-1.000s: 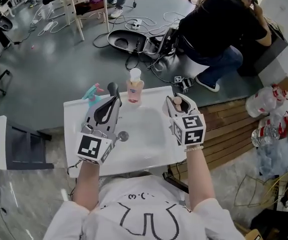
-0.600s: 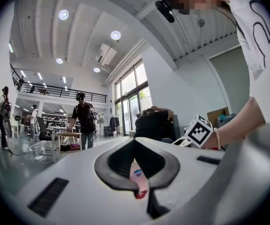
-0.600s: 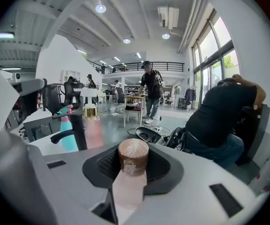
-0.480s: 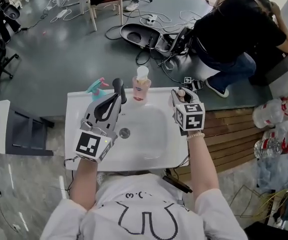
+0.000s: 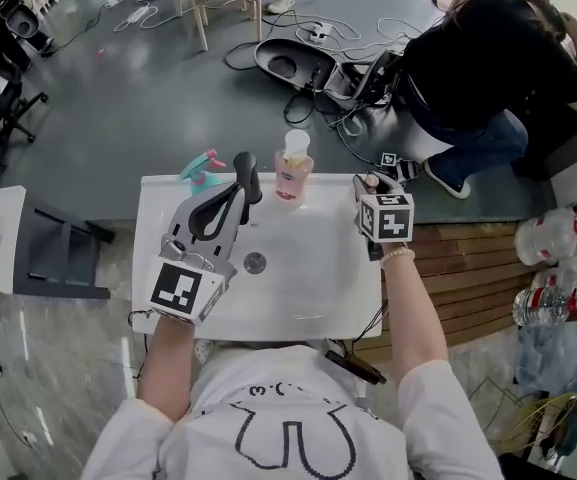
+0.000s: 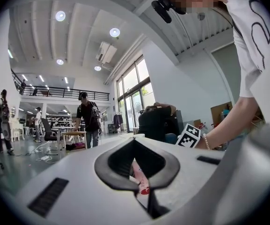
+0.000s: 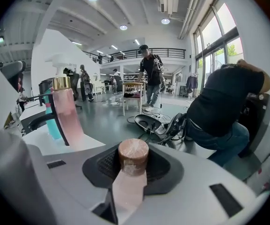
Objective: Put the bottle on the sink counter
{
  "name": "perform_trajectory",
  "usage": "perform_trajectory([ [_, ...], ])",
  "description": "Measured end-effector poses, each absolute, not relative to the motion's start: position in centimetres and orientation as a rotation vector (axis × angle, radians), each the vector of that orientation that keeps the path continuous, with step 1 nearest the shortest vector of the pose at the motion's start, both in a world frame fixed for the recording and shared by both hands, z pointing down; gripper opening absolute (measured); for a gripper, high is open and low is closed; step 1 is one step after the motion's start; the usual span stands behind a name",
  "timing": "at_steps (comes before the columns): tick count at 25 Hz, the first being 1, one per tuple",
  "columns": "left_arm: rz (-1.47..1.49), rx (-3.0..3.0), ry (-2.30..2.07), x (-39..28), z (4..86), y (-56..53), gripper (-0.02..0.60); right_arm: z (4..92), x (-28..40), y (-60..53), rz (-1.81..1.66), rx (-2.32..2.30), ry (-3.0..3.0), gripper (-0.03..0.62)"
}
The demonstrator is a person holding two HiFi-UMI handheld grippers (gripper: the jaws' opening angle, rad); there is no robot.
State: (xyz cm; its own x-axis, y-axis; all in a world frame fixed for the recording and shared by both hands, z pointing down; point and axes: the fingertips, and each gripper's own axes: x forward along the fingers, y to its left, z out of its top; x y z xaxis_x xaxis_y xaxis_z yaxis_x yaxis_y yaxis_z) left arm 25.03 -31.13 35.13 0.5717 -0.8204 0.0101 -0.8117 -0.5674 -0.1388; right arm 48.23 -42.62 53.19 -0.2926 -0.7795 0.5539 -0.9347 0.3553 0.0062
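Note:
A small pink bottle [image 5: 367, 180] with a brown cap [image 7: 133, 156] sits between the jaws of my right gripper [image 5: 369, 189], which is shut on it. In the head view it hangs over the far right corner of the white sink counter [image 5: 158, 218]. My left gripper [image 5: 236, 196] hovers over the counter's left side with its tips together beside the black faucet [image 5: 246, 173], and it holds nothing. A taller pink pump bottle [image 5: 293, 168] stands at the back edge. In the left gripper view, part of this pump bottle shows through the gap behind the closed jaws.
A teal spray bottle [image 5: 200, 167] stands at the back left of the counter. The basin's drain [image 5: 255, 262] lies below the faucet. A person in black [image 5: 488, 58] crouches beyond the counter among cables. Wooden slats [image 5: 468, 268] and plastic bottles [image 5: 543, 208] lie to the right.
My right gripper has sunk with the small bottle and moved toward the counter's far right corner. The left gripper has stayed by the faucet.

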Motion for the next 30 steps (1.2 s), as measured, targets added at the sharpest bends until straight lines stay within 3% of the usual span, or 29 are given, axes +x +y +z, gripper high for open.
perform_trajectory([
  [30,-0.185,-2.694,1.462,24.8,36.4,-30.3,0.008,55.8,48.9,-43.6,0.461,1.527,-2.159,0.132],
])
